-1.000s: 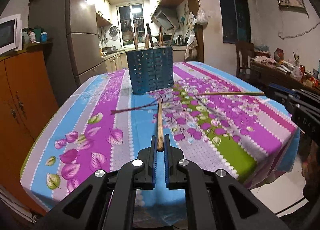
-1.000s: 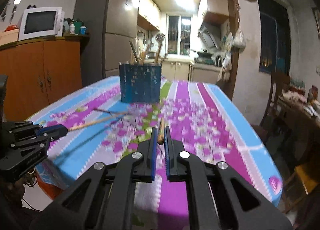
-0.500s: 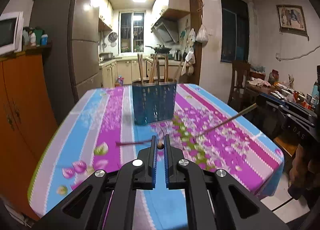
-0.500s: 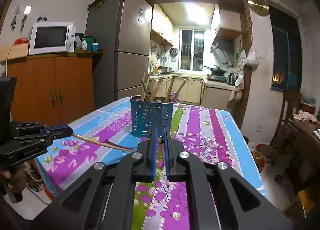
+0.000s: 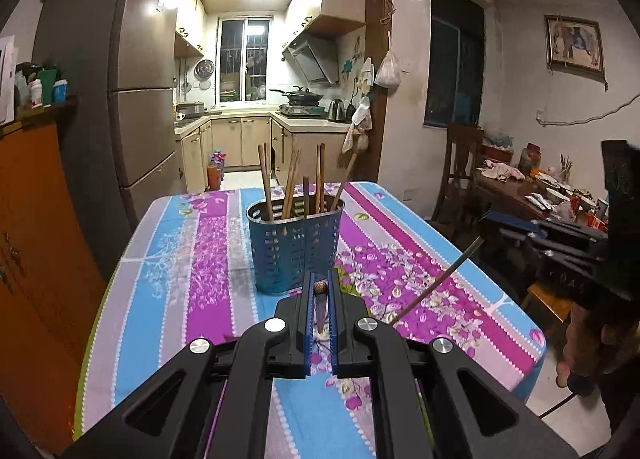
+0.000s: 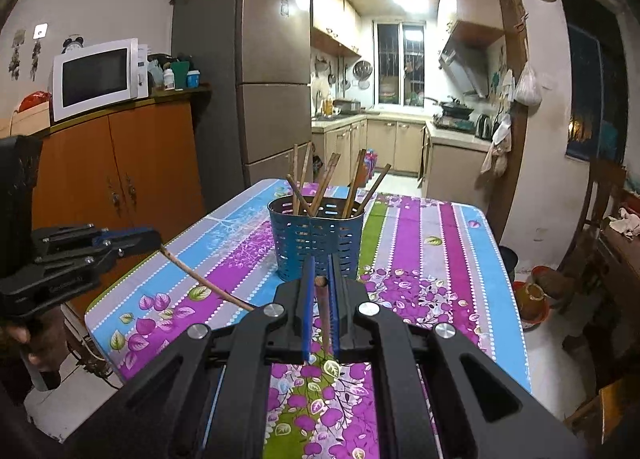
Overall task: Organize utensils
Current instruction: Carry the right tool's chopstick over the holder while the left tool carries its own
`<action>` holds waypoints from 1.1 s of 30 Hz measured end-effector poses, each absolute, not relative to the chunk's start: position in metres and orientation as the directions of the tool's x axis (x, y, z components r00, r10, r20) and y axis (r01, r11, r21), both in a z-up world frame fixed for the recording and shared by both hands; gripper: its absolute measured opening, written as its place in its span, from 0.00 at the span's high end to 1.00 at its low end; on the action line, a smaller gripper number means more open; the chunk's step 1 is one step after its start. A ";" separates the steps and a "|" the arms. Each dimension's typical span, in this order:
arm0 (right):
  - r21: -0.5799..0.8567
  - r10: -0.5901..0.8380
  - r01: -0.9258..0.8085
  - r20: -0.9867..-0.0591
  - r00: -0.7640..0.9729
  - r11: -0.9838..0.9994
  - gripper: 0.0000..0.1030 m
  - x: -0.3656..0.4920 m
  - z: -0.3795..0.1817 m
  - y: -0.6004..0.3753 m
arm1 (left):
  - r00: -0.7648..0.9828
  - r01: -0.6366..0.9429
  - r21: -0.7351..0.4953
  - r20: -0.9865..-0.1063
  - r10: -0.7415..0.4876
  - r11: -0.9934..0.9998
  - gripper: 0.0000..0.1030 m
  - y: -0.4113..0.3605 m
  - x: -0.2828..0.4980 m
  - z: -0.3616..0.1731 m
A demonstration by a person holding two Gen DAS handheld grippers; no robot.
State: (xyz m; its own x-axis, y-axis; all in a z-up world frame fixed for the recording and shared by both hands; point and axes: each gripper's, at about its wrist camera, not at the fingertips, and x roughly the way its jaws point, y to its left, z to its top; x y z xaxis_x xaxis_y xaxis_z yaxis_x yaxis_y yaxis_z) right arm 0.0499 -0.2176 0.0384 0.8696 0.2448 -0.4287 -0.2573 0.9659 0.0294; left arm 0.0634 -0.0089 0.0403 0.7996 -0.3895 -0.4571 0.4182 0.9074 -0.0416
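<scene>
The left hand-held gripper (image 5: 320,291) is pinched on a wooden chopstick (image 5: 321,309) that runs back between its fingers, blunt end at the tips. Ahead on the desk (image 5: 172,259), covered in a floral striped cloth, a blue perforated utensil holder (image 5: 294,247) stands upright with several chopsticks leaning inside. The right hand-held gripper (image 6: 319,283) is likewise clamped on another chopstick (image 6: 325,315), raised above the desk just short of the holder.
</scene>
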 end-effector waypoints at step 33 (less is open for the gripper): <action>0.090 0.288 -0.290 -0.567 0.772 0.953 0.95 0.122 0.081 -0.207 | 0.791 0.334 0.079 -0.566 -0.233 0.939 0.93 -0.028 0.111 0.069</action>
State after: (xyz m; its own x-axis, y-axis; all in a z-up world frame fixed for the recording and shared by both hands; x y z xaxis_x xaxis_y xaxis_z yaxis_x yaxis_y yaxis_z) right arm 0.1224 -0.2067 0.0808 0.7716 0.2883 -0.5670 -0.2899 0.9528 0.0900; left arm 0.1108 -0.0280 0.0690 0.7906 -0.2335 -0.5660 0.3336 0.9394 0.0785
